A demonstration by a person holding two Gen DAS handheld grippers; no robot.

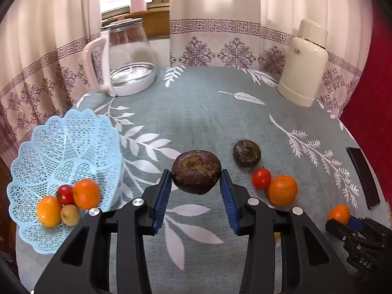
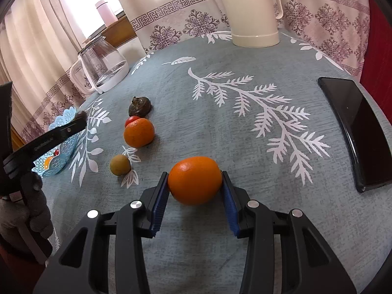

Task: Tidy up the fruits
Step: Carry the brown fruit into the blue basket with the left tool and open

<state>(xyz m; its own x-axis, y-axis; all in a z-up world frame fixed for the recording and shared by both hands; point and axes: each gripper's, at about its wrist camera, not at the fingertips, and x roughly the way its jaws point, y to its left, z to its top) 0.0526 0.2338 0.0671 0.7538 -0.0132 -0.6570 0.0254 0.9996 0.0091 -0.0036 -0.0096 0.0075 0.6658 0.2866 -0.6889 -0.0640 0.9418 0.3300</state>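
Observation:
My left gripper (image 1: 196, 186) is shut on a dark brown round fruit (image 1: 196, 174), held a little above the grey-blue tablecloth. To its left stands a light blue lattice basket (image 1: 58, 142) holding two oranges (image 1: 86, 194), a red tomato (image 1: 65, 194) and a small tan fruit (image 1: 70, 214). My right gripper (image 2: 195, 183) is shut on an orange (image 2: 194, 180) low over the cloth. On the cloth lie a second dark fruit (image 1: 247, 152), a tomato (image 1: 261, 177), an orange (image 1: 282, 190) and a small tan fruit (image 2: 120, 164).
A glass kettle with a white handle (image 1: 127, 58) stands at the back left, a cream thermos jug (image 1: 303, 66) at the back right. A black phone (image 2: 355, 127) lies near the table's right edge. Patterned curtains hang behind. A gloved hand (image 2: 27, 210) holds the left tool.

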